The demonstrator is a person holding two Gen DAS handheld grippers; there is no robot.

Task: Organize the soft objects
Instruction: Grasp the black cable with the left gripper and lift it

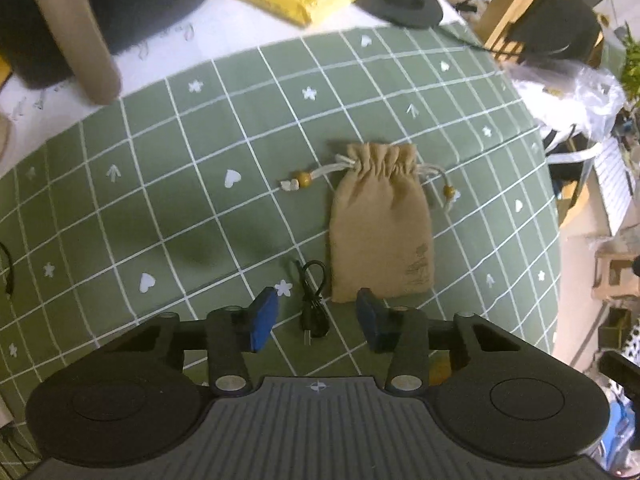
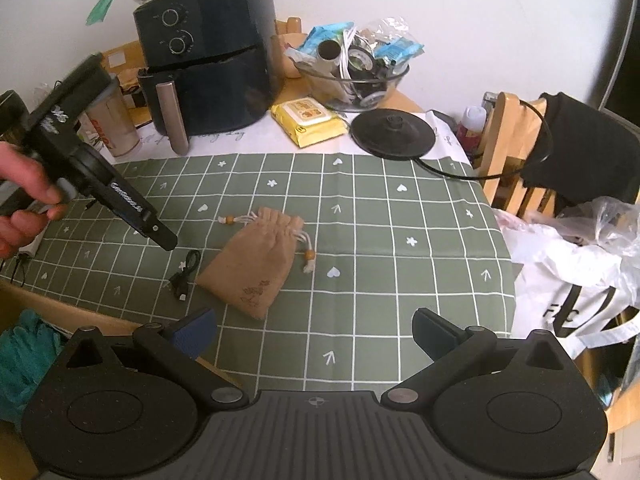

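1. Left gripper [image 1: 316,320] points steeply down at the cable [image 1: 312,304], jaws partly open, holding nothing.
2. Cable lies on the cloth [image 1: 160,184], just beside the pouch [image 1: 380,224]; centre it between the pads [image 1: 264,320] before closing.
3. Right gripper [image 2: 316,332] hangs wide open, empty.

Black tool [image 1: 316,322], blue pads [image 1: 264,325], round silver screws (ribbed grey base).

Both wrist views down onto pouch [image 1: 382,224]
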